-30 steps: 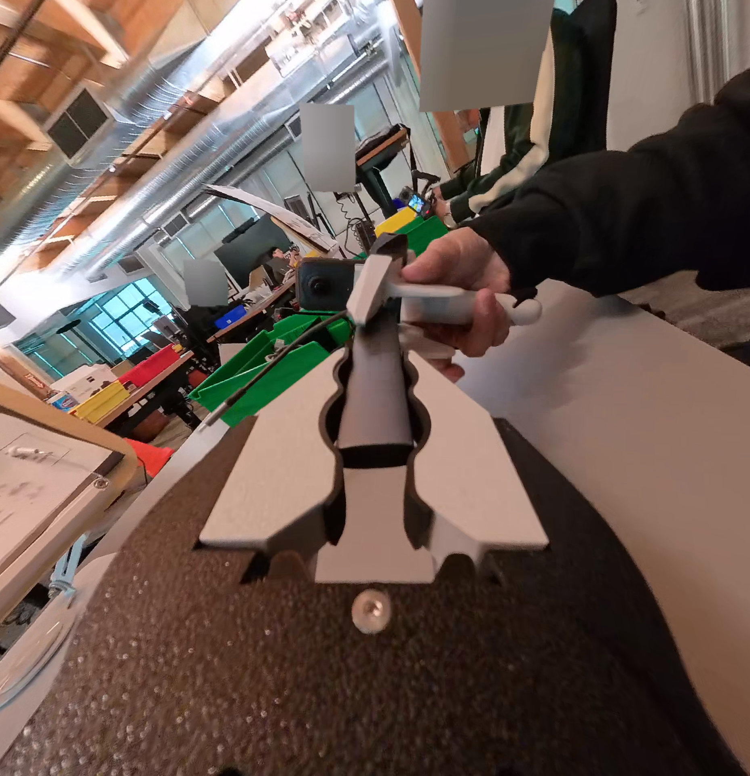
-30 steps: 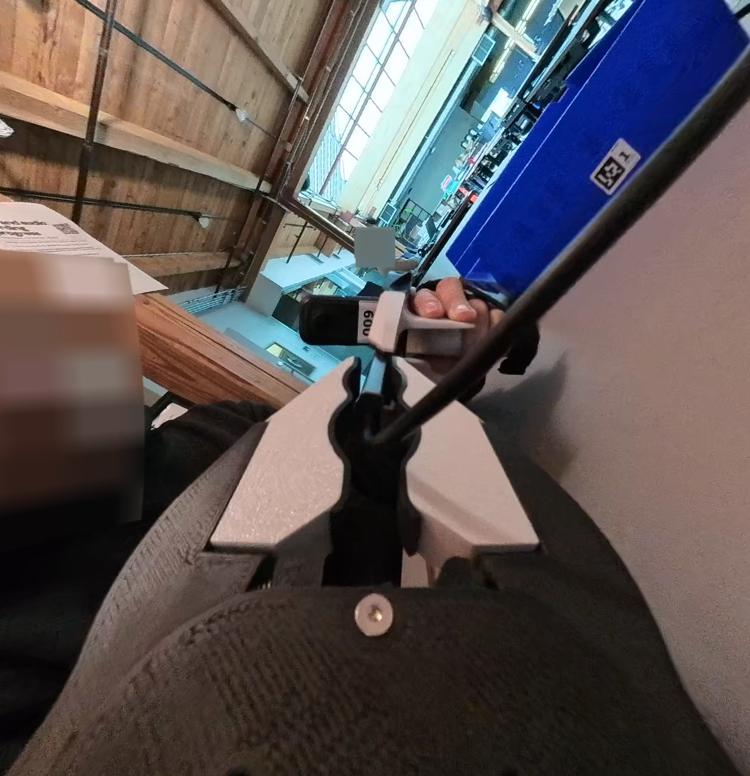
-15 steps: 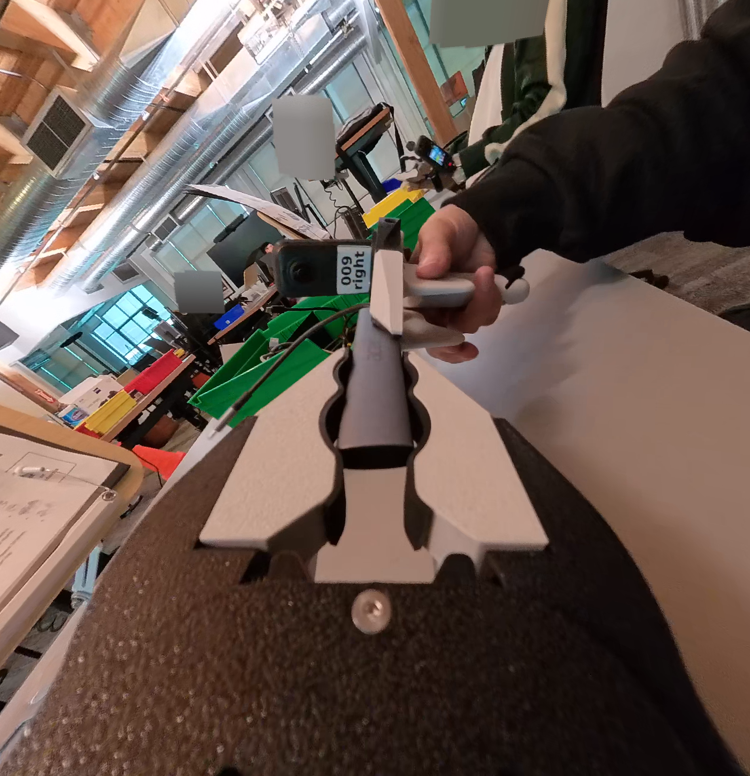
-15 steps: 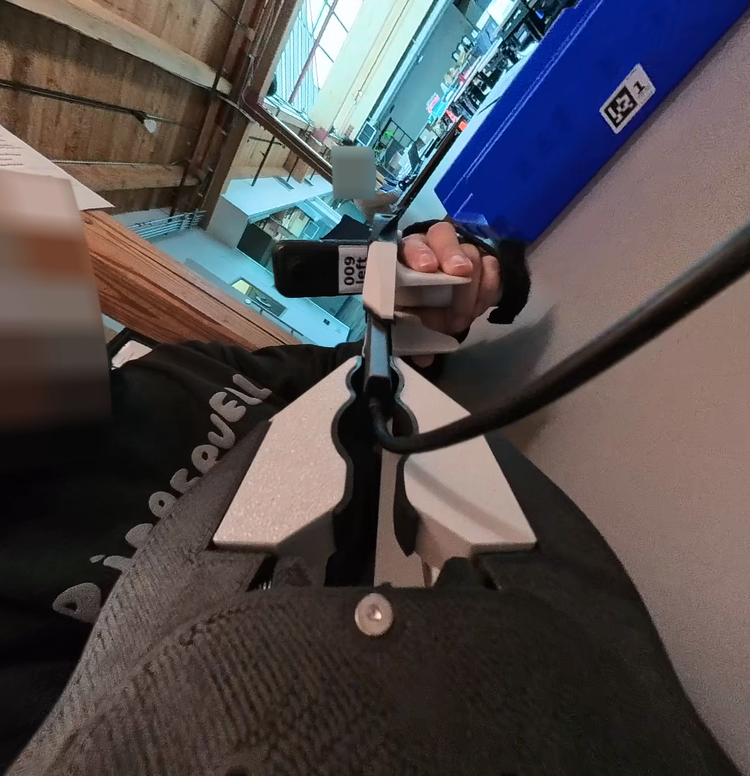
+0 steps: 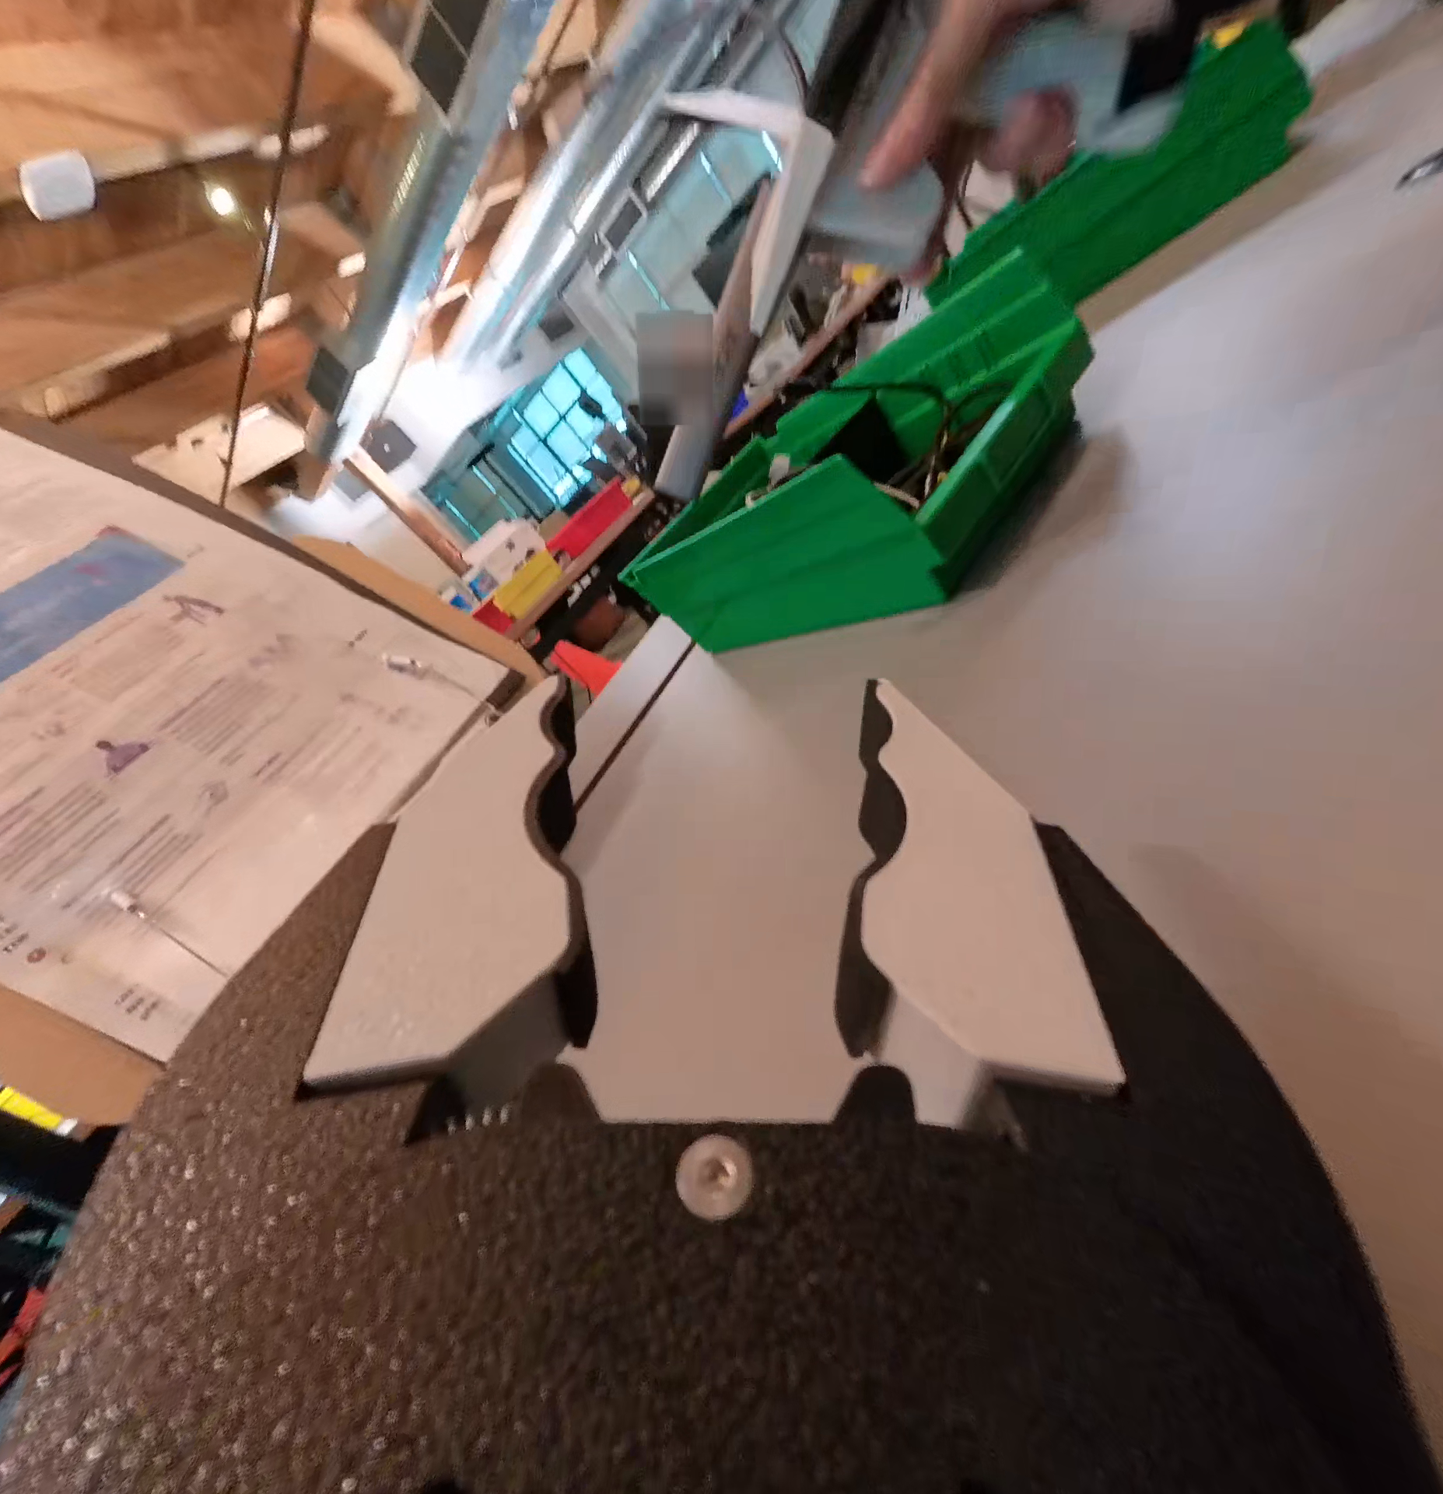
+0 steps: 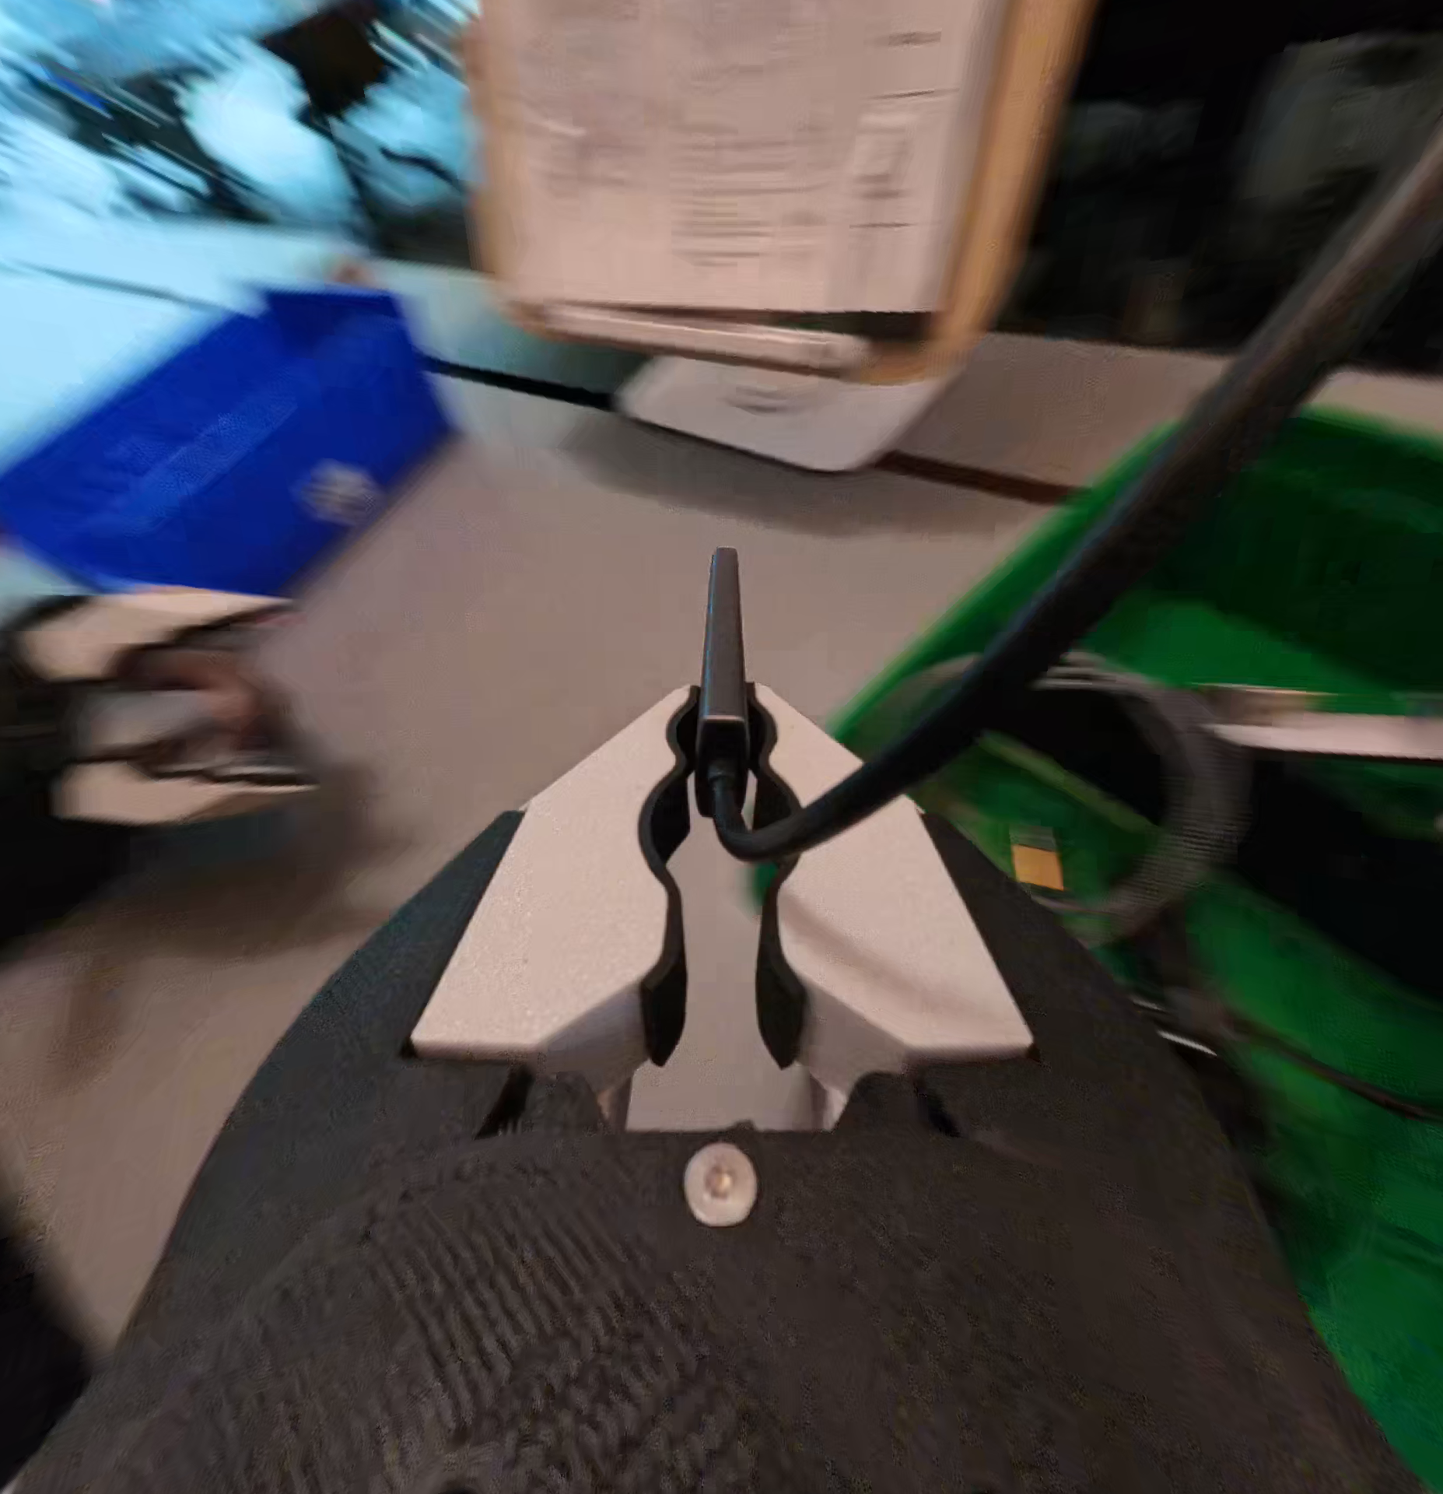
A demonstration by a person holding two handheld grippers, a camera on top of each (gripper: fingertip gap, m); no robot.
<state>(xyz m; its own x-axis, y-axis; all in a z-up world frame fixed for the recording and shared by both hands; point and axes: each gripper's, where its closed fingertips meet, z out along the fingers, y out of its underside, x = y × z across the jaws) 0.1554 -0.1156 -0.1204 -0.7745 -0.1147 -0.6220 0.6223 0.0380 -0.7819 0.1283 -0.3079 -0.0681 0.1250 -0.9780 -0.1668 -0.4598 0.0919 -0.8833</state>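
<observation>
My left gripper [image 5: 716,687] is open and empty over the grey table [image 5: 1187,728]. My right gripper [image 6: 722,695] is shut on a slim dark grey adapter [image 6: 722,630] that sticks out ahead of the fingertips. Its black cable [image 6: 1106,582] curls out of the jaws and runs up to the right. In the left wrist view a blurred hand with the other gripper [image 5: 863,186] is at the top. In the right wrist view the other gripper [image 6: 160,703] is a blur at the left.
Green bins [image 5: 823,550] holding cables stand on the table ahead of the left gripper; one [image 6: 1348,606] lies right of the right gripper. A blue bin [image 6: 217,453] is at far left. A clipboard with paper [image 5: 136,728] stands left, also ahead in the right wrist view [image 6: 742,162]. Across from one pair of fingers to the other is roughly 20 cm.
The left gripper opened and let go of the grey adapter that both grippers held. The right gripper kept it and swung away; both views turned fast and are blurred.
</observation>
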